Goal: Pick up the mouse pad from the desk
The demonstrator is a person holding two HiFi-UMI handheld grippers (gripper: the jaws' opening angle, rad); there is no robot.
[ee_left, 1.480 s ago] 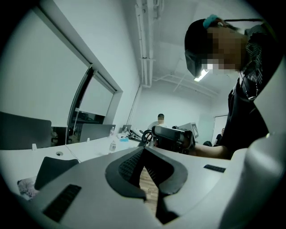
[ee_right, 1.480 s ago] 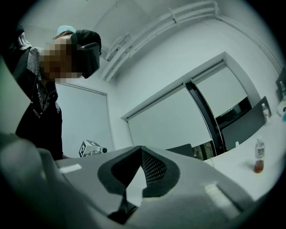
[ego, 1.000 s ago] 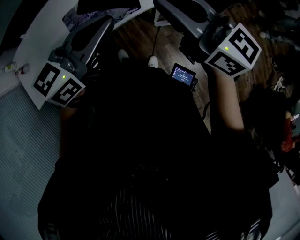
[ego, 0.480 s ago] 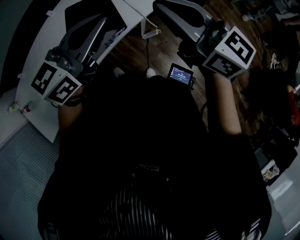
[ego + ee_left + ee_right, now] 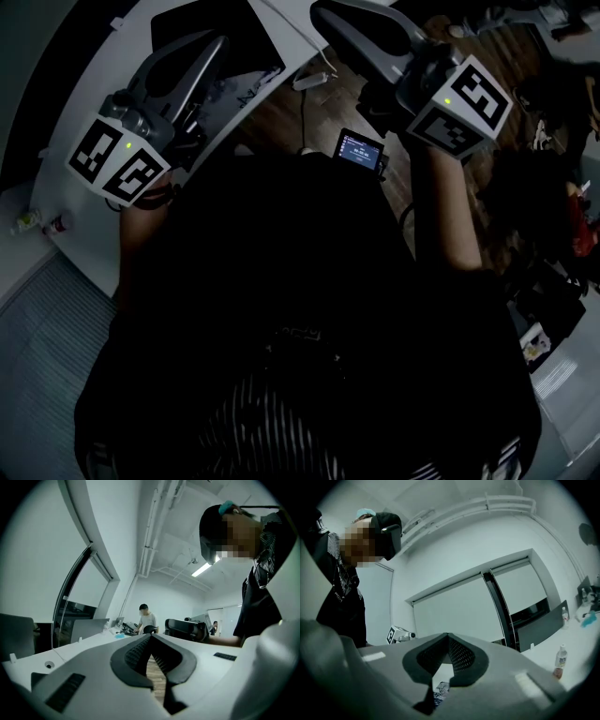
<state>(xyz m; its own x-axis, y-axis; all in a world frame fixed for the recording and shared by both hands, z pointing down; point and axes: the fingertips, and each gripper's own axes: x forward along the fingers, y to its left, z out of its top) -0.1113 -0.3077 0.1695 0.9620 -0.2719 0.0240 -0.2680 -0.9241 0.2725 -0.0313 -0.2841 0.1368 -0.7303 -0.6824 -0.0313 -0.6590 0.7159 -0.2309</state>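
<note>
Both grippers are held up in front of a dark-clothed person and point level. My left gripper (image 5: 220, 39) reaches over the white desk (image 5: 84, 94); in the left gripper view its tips (image 5: 151, 635) meet, with nothing between them. My right gripper (image 5: 317, 11) is beside the desk's edge over the wooden floor; its tips (image 5: 447, 634) are also together and empty. A patterned flat sheet (image 5: 246, 86), perhaps the mouse pad, lies at the desk's edge under the left gripper. It shows again as the same sheet (image 5: 439, 692) below the right jaws. Neither gripper touches it.
A black rectangular panel (image 5: 202, 26) lies on the desk beside the sheet. A small lit screen (image 5: 364, 150) hangs at the person's front. A bottle (image 5: 559, 660) stands on a white desk at the right. Office chairs and people (image 5: 146, 619) are far off.
The head view has swung, so the white desk and black panel sit further right and nearer the middle. Both grippers have risen a little and stay shut.
</note>
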